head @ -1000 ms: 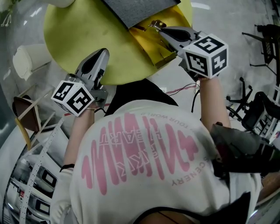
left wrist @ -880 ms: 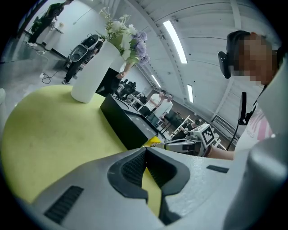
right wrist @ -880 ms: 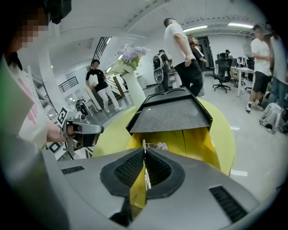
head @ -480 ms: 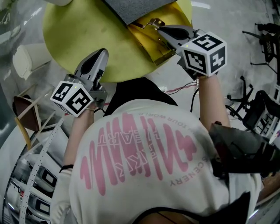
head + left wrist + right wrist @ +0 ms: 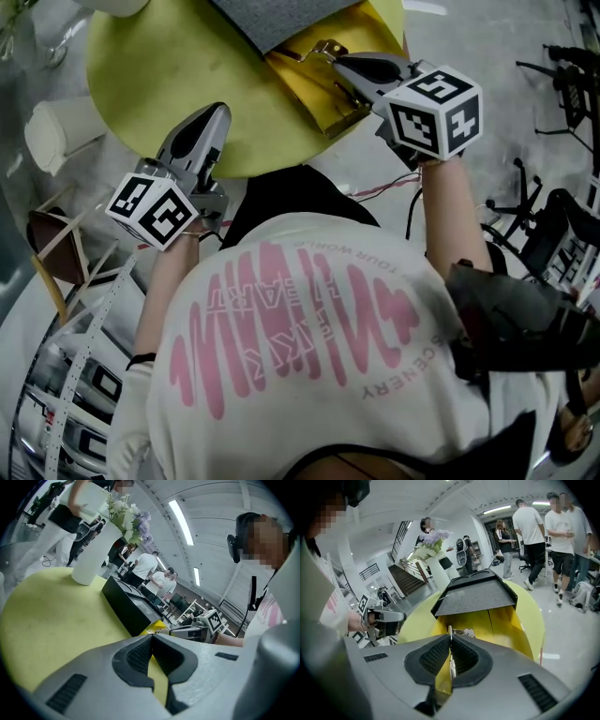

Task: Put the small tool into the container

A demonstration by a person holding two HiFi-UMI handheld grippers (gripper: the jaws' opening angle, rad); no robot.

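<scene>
A: You had the small tool (image 5: pixel 323 49) pinched in your right gripper (image 5: pixel 339 62), with the jaws drawn in narrow on it. In the head view it stuck out past the tips toward the upper left of the frame, its long axis in line with the jaws.

B: Your right gripper view agreed. The tool (image 5: pixel 449 629) showed edge-on there, a thin metal strip upright at the centre of the frame. Its far end was over the open yellow container (image 5: pixel 506 620). Whether it touched the container's floor, I couldn't tell.

A: Your left gripper (image 5: pixel 216 114) sat at the left of the head view, over the near edge of the round yellow table (image 5: pixel 150 84) and well apart from the container (image 5: pixel 314 94). Its jaws were pressed together with nothing between them.

B: I counted one tool, one container and your two grippers. There was also one black tray with a grey top (image 5: pixel 476 597) at the container's far end. One white vase of flowers (image 5: pixel 436 573) stood beyond it, left of centre in your right gripper view.
</scene>
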